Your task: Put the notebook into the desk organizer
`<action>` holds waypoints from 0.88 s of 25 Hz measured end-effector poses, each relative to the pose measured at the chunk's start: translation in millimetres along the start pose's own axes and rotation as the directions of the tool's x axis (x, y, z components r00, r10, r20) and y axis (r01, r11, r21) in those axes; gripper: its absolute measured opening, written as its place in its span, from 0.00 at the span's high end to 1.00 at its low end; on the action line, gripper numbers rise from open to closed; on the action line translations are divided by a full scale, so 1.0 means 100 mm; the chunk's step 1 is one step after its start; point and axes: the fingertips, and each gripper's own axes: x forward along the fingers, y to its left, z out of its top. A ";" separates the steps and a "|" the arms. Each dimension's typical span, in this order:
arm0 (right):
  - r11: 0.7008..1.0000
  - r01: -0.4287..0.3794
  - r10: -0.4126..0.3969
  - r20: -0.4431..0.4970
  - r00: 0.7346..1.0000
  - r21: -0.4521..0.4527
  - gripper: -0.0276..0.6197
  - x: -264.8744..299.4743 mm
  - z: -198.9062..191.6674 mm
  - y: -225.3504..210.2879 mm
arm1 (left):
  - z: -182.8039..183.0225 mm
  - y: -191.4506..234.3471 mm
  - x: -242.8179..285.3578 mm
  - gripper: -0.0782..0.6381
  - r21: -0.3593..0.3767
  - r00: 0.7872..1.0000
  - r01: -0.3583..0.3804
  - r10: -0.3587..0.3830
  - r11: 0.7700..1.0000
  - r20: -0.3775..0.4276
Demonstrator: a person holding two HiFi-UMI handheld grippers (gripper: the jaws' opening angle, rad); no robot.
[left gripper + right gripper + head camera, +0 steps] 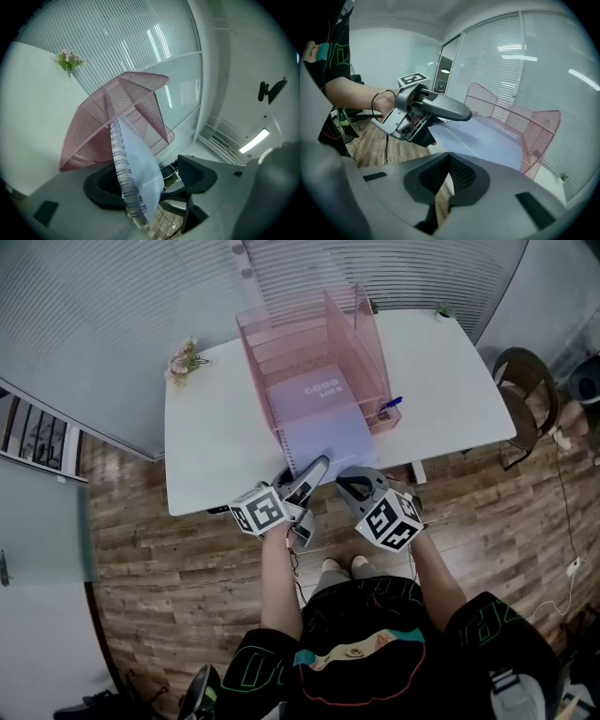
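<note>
A pink mesh desk organizer (309,352) stands on the white table (211,451). A lavender spiral notebook (319,427) lies flat with its far end inside the organizer and its near end at the table's front edge. My left gripper (314,472) is at the notebook's near left corner. In the left gripper view the jaws (147,185) stand wide apart with the spiral edge (124,173) between them, and neither pad presses on it. My right gripper (354,482) is shut and empty, just off the notebook's near right corner. Its closed jaws (449,176) point over the notebook (487,138).
A blue pen (391,404) sits in the organizer's small right compartment. A small bunch of flowers (185,359) lies at the table's back left corner. A brown chair (520,404) stands to the right of the table. Wooden floor lies below the front edge.
</note>
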 end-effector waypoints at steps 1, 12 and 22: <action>1.000 0.011 -0.011 0.006 1.000 0.008 0.95 0.00 0.01 -0.01 | -0.02 0.01 -0.02 0.40 0.014 1.000 -0.013 0.013 1.000 -0.006; 0.995 0.088 -0.092 0.090 0.992 0.044 0.95 -0.01 0.18 -0.12 | -0.01 0.07 -0.33 0.43 0.190 0.990 -0.141 0.140 0.972 0.019; 0.992 0.120 -0.125 0.153 0.980 0.043 0.95 0.15 0.46 -0.40 | 0.12 0.11 -0.40 0.55 0.322 0.965 -0.261 0.245 0.910 0.090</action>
